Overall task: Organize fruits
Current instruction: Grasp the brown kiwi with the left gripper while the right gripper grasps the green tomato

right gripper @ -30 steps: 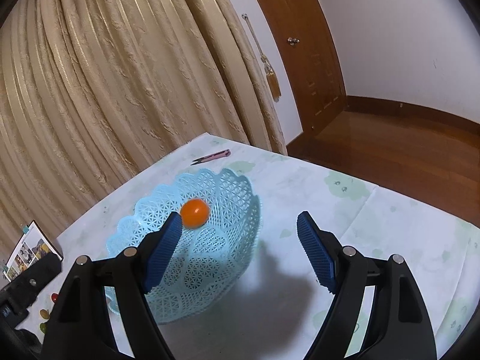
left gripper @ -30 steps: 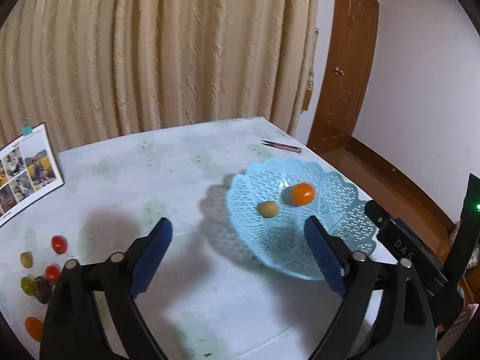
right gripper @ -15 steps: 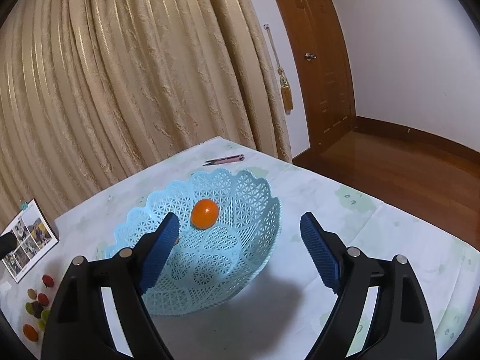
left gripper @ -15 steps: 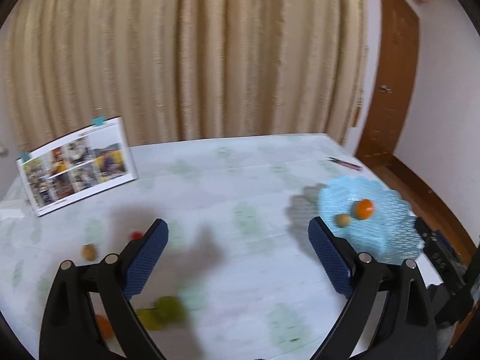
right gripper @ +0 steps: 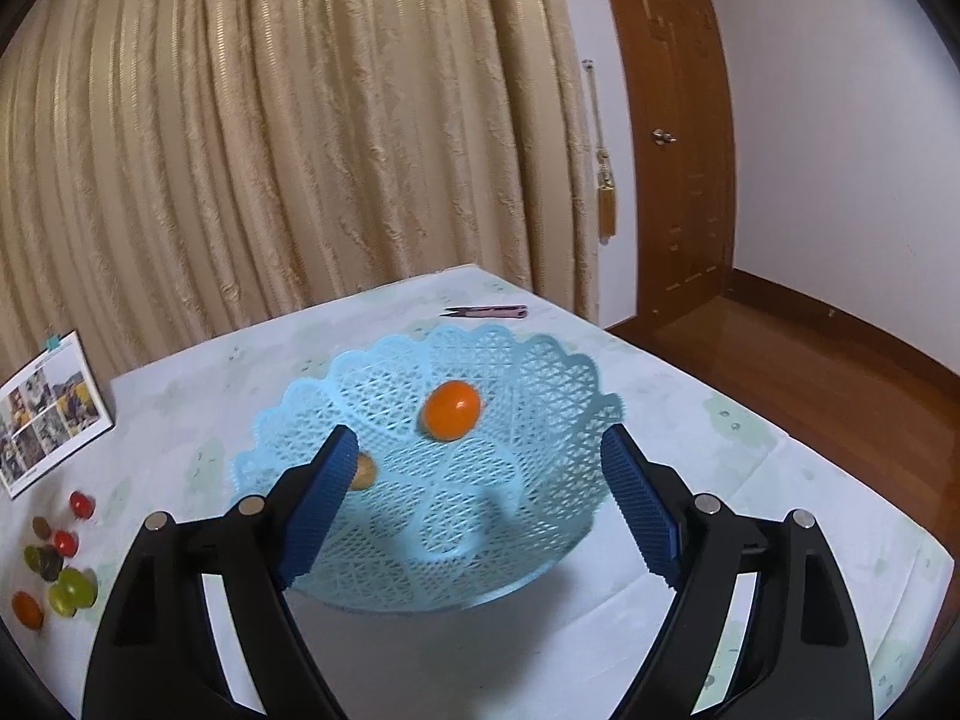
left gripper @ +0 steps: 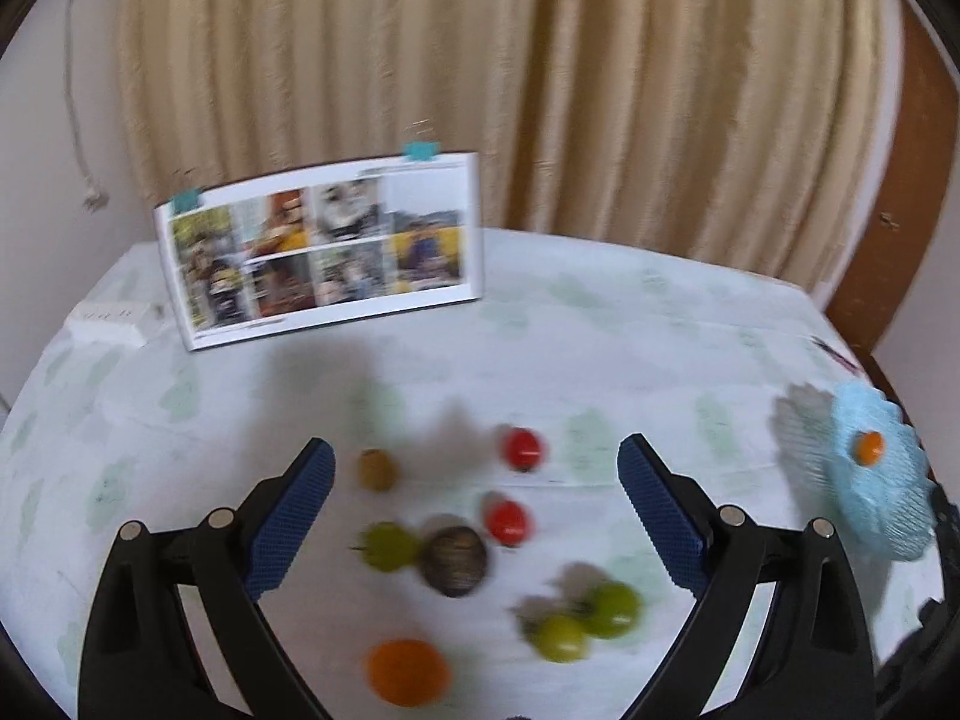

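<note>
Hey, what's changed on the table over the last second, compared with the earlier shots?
The left tool swung away from the blue basket and now faces the loose fruits by the photo card, open and empty. The right tool shifted a little over the basket, its jaws just opening slightly with nothing between them. The orange fruit and small brown one stayed in the basket.

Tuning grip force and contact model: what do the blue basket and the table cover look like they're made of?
Basket: likely moulded plastic, pale blue, slightly glossy; openwork lattice with a scalloped rim that holds its shape. Table cover: looks like smooth plastic or oilcloth sheeting, white with faint green print; it lies flat with soft creases and a faint sheen. Woven cloth can't be ruled out.
</note>
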### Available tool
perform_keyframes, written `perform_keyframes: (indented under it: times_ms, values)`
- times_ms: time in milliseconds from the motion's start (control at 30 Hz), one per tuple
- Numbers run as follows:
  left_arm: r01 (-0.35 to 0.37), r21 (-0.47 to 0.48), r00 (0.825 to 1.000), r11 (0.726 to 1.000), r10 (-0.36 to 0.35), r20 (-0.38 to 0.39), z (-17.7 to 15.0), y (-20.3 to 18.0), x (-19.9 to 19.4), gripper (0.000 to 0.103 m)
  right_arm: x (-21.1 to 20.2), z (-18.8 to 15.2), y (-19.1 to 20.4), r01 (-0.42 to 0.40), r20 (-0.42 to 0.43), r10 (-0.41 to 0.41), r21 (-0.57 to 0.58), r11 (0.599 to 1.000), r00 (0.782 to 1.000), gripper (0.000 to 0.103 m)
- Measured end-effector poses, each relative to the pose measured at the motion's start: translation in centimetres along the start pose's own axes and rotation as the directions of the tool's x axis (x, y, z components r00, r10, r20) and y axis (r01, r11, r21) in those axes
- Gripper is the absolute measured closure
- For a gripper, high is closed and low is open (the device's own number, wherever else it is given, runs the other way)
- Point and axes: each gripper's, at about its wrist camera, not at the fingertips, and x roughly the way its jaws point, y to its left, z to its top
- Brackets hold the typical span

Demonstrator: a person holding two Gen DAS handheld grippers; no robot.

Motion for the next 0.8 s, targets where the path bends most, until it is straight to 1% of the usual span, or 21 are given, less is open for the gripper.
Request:
perform_keyframes:
  times_ms: [133, 233, 300, 400, 467, 533, 567, 633, 667, 700, 767, 800]
  values:
    - [-0.033, -0.044, 0.998, 0.998, 0.031, -0.048, -0.4, 2.6, 2.0, 0.008, -0.3, 0.1, 1.1, -0.032, -0.022, 0.032, -0.029, 0.999, 0.999, 0.019]
    - [-0.038, -0.077, 0.995, 0.996, 0.031, -0.1, -0.7, 4.1, 3.9, 0.008, -0.8, 0.0, 2.5, -0.082, -0.041, 0.081, -0.045, 0.996, 0.996, 0.018]
    - [-0.041, -0.098, 0.991, 0.994, 0.028, -0.134, -0.9, 4.9, 5.1, 0.009, -1.1, -0.1, 3.7, -0.124, -0.06, 0.12, -0.071, 0.99, 0.991, 0.016]
    - [-0.037, -0.108, 0.985, 0.993, 0.018, -0.172, -1.1, 5.5, 6.6, 0.017, -1.4, -0.3, 5.7, -0.174, -0.086, 0.165, -0.115, 0.978, 0.983, 0.014]
    - [-0.032, -0.106, 0.982, 0.994, 0.011, -0.191, -1.2, 5.7, 7.6, 0.021, -1.5, -0.5, 7.1, -0.214, -0.111, 0.199, -0.138, 0.967, 0.974, 0.014]
    - [-0.033, -0.106, 0.976, 0.994, 0.009, -0.215, -1.4, 5.8, 8.5, 0.03, -1.6, -1.1, 8.7, -0.256, -0.14, 0.234, -0.164, 0.953, 0.962, 0.014]
    - [-0.025, -0.11, 0.972, 0.994, -0.001, -0.233, -1.6, 5.8, 9.1, 0.031, -1.7, -1.5, 9.6, -0.278, -0.157, 0.251, -0.181, 0.943, 0.955, 0.014]
    - [-0.017, -0.114, 0.967, 0.993, -0.012, -0.254, -1.8, 5.9, 9.8, 0.04, -1.8, -2.1, 11.0, -0.309, -0.182, 0.274, -0.204, 0.929, 0.944, 0.014]
    - [-0.025, -0.111, 0.968, 0.994, -0.004, -0.252, -1.9, 6.0, 9.9, 0.04, -1.9, -2.4, 11.8, -0.325, -0.193, 0.286, -0.216, 0.921, 0.939, 0.014]
    - [-0.028, -0.105, 0.97, 0.994, 0.001, -0.244, -1.8, 5.9, 9.9, 0.043, -1.9, -2.7, 12.4, -0.333, -0.198, 0.292, -0.225, 0.916, 0.936, 0.014]
    - [-0.032, -0.1, 0.97, 0.995, 0.007, -0.243, -1.7, 5.9, 10.1, 0.051, -2.0, -3.1, 13.4, -0.347, -0.209, 0.3, -0.243, 0.906, 0.931, 0.014]
    - [-0.035, -0.098, 0.97, 0.995, 0.01, -0.243, -1.7, 5.8, 10.0, 0.058, -2.0, -3.4, 14.0, -0.359, -0.219, 0.308, -0.252, 0.899, 0.926, 0.014]
